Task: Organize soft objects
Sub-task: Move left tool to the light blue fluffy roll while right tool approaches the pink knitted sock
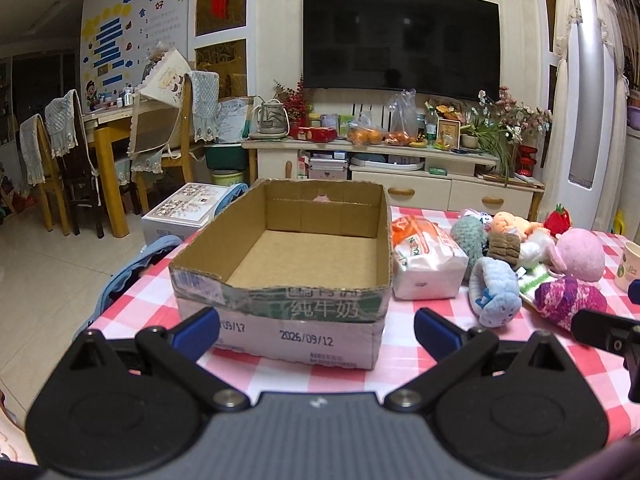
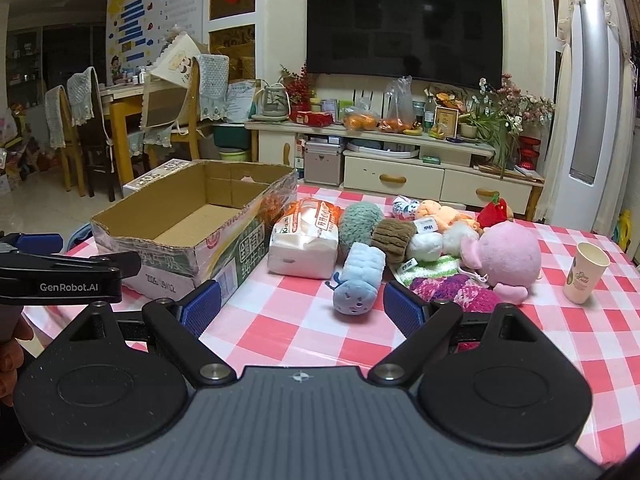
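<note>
Warm, fairly dim indoor light filled both views. The dark wall-mounted television screen (image 1: 401,38) carried faint reflections. Fisheye distortion bent the walls around it, corners vignetted black, and the doorway left of it stayed murky.

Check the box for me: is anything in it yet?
No. In the left wrist view the box shows only bare cardboard floor, and the soft toys all lie on the table beside it.
</note>
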Motion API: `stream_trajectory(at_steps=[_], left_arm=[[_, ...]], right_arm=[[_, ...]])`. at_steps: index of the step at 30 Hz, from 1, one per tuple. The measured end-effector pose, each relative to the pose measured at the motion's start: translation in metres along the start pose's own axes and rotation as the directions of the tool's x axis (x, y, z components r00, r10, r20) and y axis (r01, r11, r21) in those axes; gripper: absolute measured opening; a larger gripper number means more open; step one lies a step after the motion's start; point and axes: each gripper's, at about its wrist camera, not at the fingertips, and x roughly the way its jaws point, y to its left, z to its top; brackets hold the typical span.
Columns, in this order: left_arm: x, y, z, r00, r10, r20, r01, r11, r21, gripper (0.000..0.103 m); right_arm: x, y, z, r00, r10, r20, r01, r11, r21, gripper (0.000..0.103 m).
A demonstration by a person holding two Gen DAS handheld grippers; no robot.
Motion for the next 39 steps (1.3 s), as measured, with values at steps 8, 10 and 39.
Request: stream_trajectory(at_steps=[8, 10, 39], left_arm=[[0.002, -0.008, -0.002, 1.000, -0.017, -0.018, 0.017, 1.000, 0.006, 0.103], [0.001, -0.010, -0.002, 0.999, -0.028, -0.020, 0.028, 1.000, 0.006, 0.103], [0.068, -0.138, 0.011, 0.956, -0.270, -0.113, 0.290, 0.931, 0.224, 0.103]], right_arm=[[0.006, 0.008, 0.009, 1.000, -0.013, -0.009, 0.014, 1.000, 0.022, 0.103], [0.005, 0.009, 0.009, 1.000, -0.017, -0.010, 0.018, 1.000, 0.023, 0.103], [0.007, -0.065, -0.021, 0.971, -0.223, -0.089, 0.238, 0.939, 0.249, 0.103]])
